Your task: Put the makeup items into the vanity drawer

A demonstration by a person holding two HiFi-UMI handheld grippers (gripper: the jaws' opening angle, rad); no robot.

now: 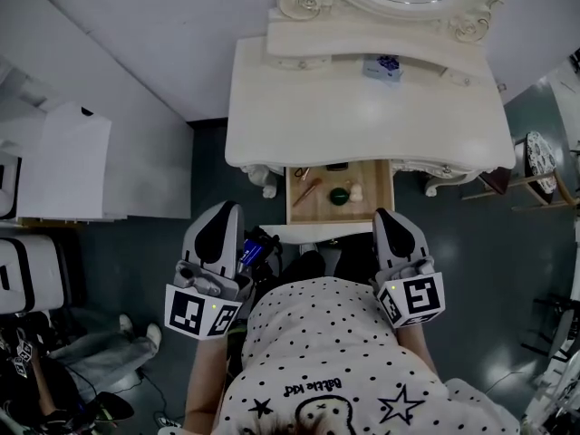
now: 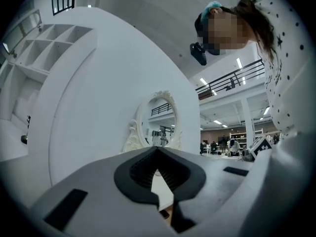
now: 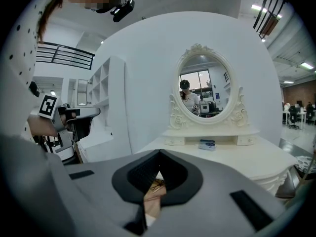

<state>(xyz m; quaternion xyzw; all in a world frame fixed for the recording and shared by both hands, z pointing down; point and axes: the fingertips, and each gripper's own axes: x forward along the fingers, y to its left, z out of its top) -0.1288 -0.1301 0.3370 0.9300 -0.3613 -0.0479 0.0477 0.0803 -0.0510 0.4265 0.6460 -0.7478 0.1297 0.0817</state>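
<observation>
left gripper [image 1: 223,214]: pressed together, holding nothing | right gripper [image 1: 391,217]: pressed together, holding nothing | drawer [image 1: 373,199]: open at surface [image 1: 362,120] front edge, makeup items [image 1: 339,196] inside | blue box [image 1: 382,66]: back edge

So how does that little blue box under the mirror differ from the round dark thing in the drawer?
The blue box is rectangular, blue and white; the round item is round and dark green. The blue box sits out on the tabletop at the back; the round item lies inside the open drawer among other small pieces. Both are small and untouched.
</observation>
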